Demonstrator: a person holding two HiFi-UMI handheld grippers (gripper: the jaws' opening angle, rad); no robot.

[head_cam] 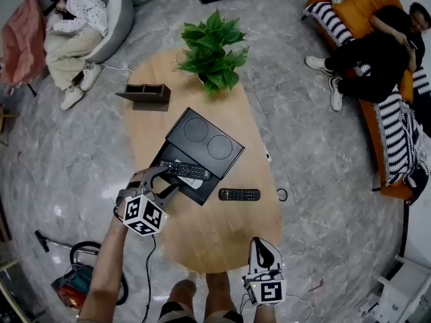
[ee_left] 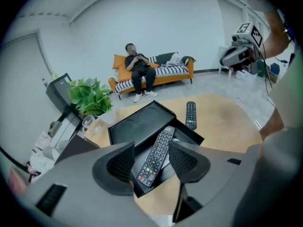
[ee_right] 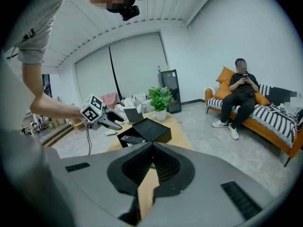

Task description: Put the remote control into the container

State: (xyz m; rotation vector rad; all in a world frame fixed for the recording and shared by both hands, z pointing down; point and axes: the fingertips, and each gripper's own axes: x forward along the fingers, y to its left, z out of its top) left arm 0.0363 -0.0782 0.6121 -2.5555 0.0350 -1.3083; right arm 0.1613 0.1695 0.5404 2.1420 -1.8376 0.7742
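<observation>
Seemingly done: remote control [head_cam: 184, 170] inside container [head_cam: 199, 195].
Left tongs [head_cam: 168, 180] spread wide, empty; right tongs [head_cam: 261, 246] closed, empty; second remote [head_cam: 239, 194] outside.

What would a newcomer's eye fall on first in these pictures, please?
Most striking is the long black remote control lying in the open black box at the middle of the oval wooden table, with the left gripper open just above it. A second black remote lies on the table right of the box, and a leafy green potted plant stands at the far end.
</observation>
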